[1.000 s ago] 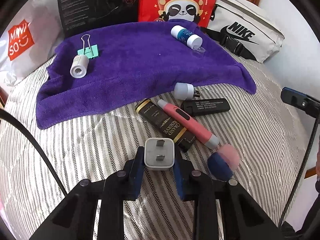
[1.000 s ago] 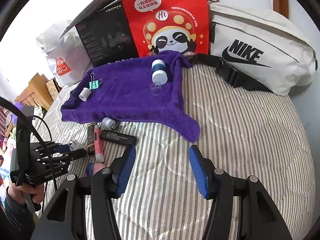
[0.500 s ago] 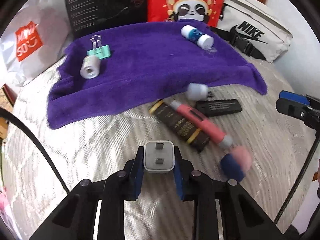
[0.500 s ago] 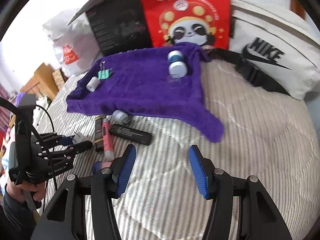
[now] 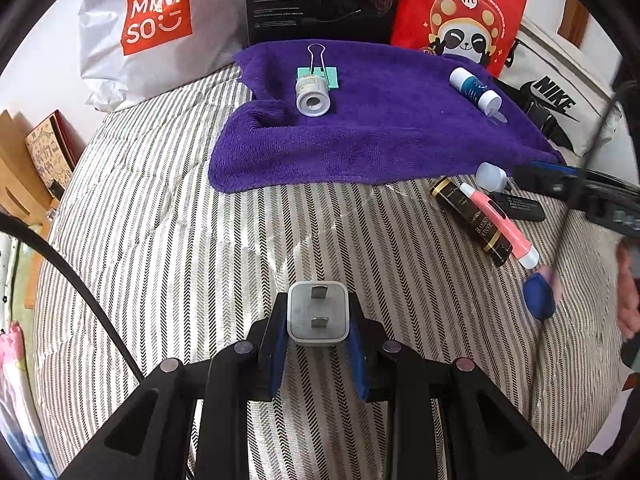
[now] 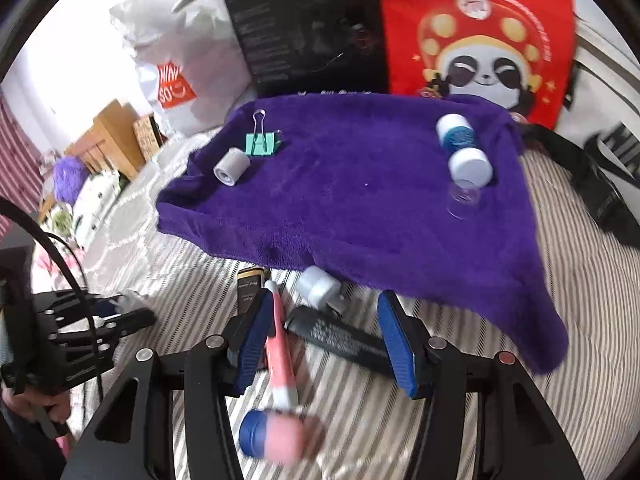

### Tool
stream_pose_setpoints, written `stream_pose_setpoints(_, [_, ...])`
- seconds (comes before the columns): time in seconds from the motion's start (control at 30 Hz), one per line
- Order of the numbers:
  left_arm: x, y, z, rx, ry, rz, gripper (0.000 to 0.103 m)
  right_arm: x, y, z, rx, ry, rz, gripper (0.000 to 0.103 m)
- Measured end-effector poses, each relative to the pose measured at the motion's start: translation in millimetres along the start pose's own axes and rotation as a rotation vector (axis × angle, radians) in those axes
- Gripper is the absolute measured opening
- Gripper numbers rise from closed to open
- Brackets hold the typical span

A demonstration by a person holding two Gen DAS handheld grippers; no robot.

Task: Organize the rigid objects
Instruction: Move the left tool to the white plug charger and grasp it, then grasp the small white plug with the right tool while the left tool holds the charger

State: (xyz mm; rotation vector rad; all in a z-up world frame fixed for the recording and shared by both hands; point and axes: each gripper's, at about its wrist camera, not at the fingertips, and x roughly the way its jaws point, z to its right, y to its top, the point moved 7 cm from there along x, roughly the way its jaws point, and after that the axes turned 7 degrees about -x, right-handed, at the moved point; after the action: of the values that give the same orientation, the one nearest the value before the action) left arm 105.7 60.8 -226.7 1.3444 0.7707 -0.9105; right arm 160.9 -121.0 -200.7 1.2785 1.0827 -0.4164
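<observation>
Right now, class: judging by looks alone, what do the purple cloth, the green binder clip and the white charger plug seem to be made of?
Purple cloth: soft plush fabric, probably microfibre; fuzzy nap, rumpled edges.
Green binder clip: painted metal body, likely steel; thin shiny wire handles.
White charger plug: smooth matte plastic, two dull grey metal prongs; held between the jaws of the left gripper.

Home bedroom, striped quilted bedspread (image 5: 168,216), wooden furniture (image 6: 112,136), shopping bags (image 5: 152,28)

We see the white charger plug (image 5: 317,317), prongs up, above the striped bedspread; binder clip (image 5: 318,75) and grey roll (image 5: 312,96) lie on the purple towel (image 5: 380,136).
</observation>
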Motion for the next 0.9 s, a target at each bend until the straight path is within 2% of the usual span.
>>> stream_pose_setpoints(0.03, [0.1,0.4,-0.3,-0.006,-0.002,0.0,0.025,3.7,-0.1,-1.6,-0.013,-0.005,-0.008,0.05])
stream_pose_setpoints(0.1, [0.4,0.5,0.1,-0.007,-0.001,0.004,0.025,13.7,-0.5,-5.6,-0.044,-0.018,-0.03,0.04])
stream_pose_setpoints(0.27, [-1.4,-0.6,-0.7,0.001,0.003,0.012,0.025,30.7,-1.3,-10.3,-0.092,-0.059,-0.047,0.038])
stream_pose_setpoints(0.37, [-2.4,-1.2,-1.5,0.0,-0.002,0.017,0.025,34.9,-0.8,-14.9,-0.127,-0.073,-0.037,0.033])
stream_pose_setpoints(0.5, [-2.9,-1.4,-2.9,-0.009,-0.013,0.019,0.025,27.2,-4.9,-11.6,-0.122,-0.057,-0.046,0.033])
stream_pose_setpoints(0.9, [0.9,4.5,1.7,-0.005,0.003,0.035,0.025,-15.7,-32.1,25.7,-0.002,-0.094,-0.027,0.033])
